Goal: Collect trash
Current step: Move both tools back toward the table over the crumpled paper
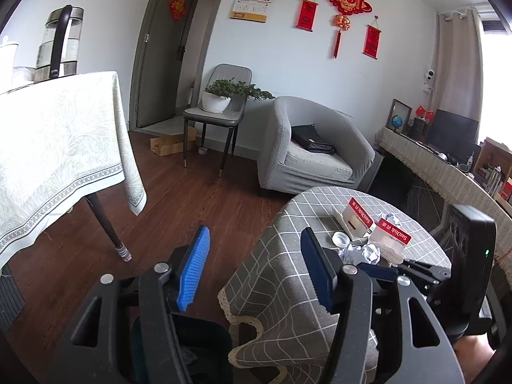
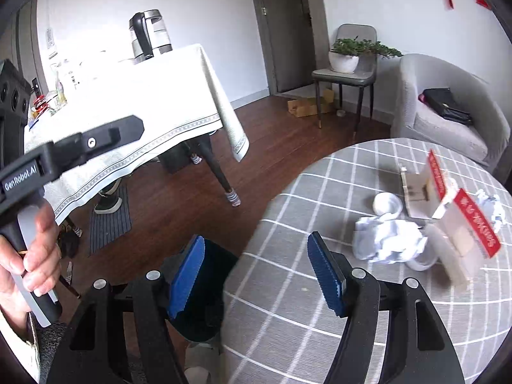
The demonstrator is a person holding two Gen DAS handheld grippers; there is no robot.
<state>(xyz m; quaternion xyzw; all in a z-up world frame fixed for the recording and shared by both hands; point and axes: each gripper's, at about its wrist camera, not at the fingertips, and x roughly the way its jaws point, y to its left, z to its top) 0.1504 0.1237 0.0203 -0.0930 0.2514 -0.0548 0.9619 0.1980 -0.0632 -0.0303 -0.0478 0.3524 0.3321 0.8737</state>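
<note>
Nearest in the left wrist view, the left gripper is hanging with its blue ribbed pads spread wide and nothing between them, poised over the edge of a round table draped in a grey cloth with a white grid. Below it, a dark bin is sitting on the floor beside the table, mostly hidden behind the gripper's black arms; its contents are too dim to make out.

In the right wrist view, the right gripper is likewise standing released and empty, one pad over the same dark bin, the other over the checked tablecloth. At the left edge, a hand is gripping the handle of the other tool, partly cut off by the frame.

The trash is lying on the table just beyond the right gripper: a crumpled ball of white paper, a small white round cap behind it, two opened white cardboard boxes with red lettered flaps to the right, and a second paper ball half hidden behind the boxes. A curved white object under the paper is unclear.

Farther off, a table covered in a pale patterned cloth is carrying a glass kettle with a black handle; a grey armchair is holding a black bag.
</note>
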